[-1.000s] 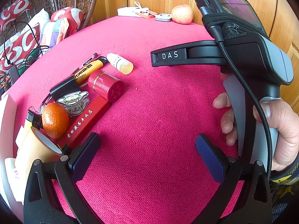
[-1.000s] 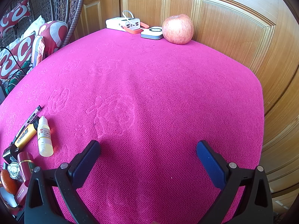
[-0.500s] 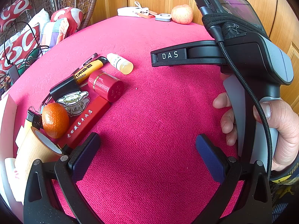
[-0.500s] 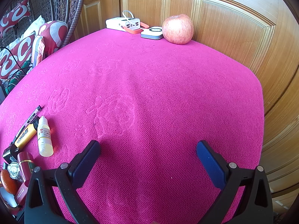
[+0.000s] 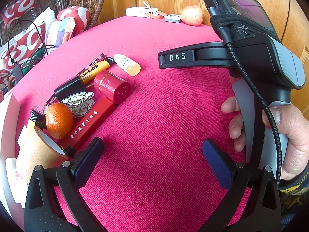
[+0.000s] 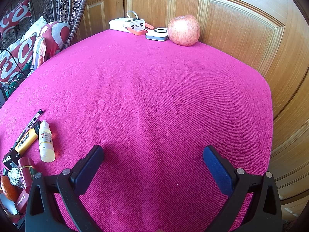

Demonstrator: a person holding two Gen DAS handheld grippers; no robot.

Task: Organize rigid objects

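A cluster of small objects lies on the pink cloth at the left: a small white dropper bottle (image 5: 127,65) (image 6: 46,142), a yellow marker (image 5: 94,71) (image 6: 26,141), a thin pen (image 5: 94,60), a red cylinder jar (image 5: 112,86), a long red box (image 5: 90,122), a cartoon clip (image 5: 78,101), a tangerine (image 5: 58,120) and a tape roll (image 5: 38,152). My left gripper (image 5: 152,154) is open and empty just right of the cluster. My right gripper (image 6: 153,159) is open and empty over bare cloth; its body shows in the left wrist view (image 5: 251,58).
An apple (image 6: 183,30), a white round-topped device (image 6: 157,33) and a white charger hub (image 6: 127,24) stand at the table's far edge against wooden panels (image 6: 241,29). Cushions (image 6: 19,54) and a wicker chair lie beyond the left edge. A white tray edge (image 5: 7,135) is at far left.
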